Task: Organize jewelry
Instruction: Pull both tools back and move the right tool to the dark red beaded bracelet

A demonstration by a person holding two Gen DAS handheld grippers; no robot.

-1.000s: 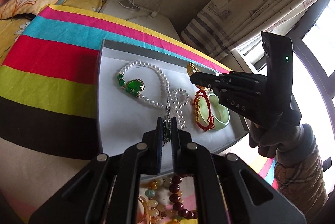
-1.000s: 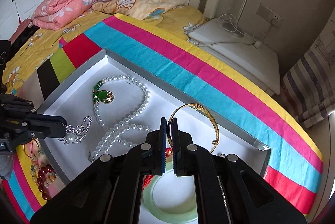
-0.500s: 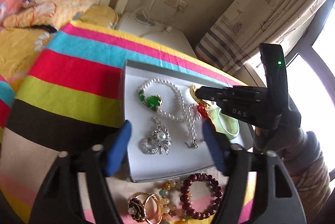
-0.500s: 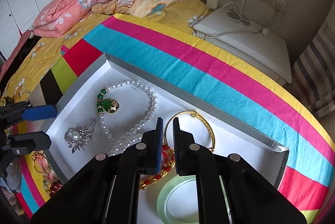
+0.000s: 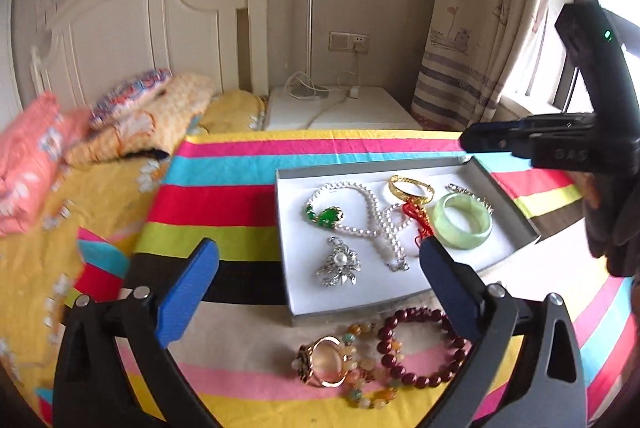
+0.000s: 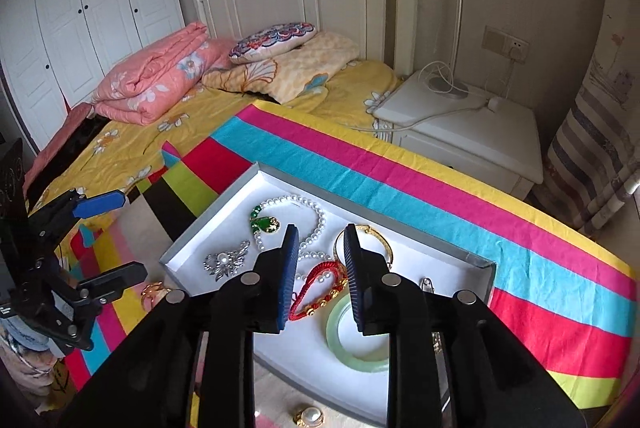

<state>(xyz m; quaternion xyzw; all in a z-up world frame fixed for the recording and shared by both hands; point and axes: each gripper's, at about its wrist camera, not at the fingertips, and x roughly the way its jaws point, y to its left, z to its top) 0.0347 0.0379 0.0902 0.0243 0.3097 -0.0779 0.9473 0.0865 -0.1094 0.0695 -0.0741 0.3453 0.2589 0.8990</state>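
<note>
Left hand-held gripper: jaws have just been opening, now spread wide, nothing between them; it hangs over the near edge of the tray. Right hand-held gripper: jaws have just been opening, now parted a little, empty, above the gold bangle and red cord bracelet.

In tray: brooch, pearl necklace, jade bangle. Outside it, on the striped cloth near the tray's front wall: dark red bead bracelet, ring, mixed bead strand.

Risks:
- The three loose pieces lie touching or overlapping; a pinch on one probably drags a neighbour.
- Ring sits low on soft cloth; pads may catch fabric instead.
- Tray is crowded. A piece dropped on the pearls could tangle with the cord.
- Whether the strand loops through the ring is unclear in this view.
</note>
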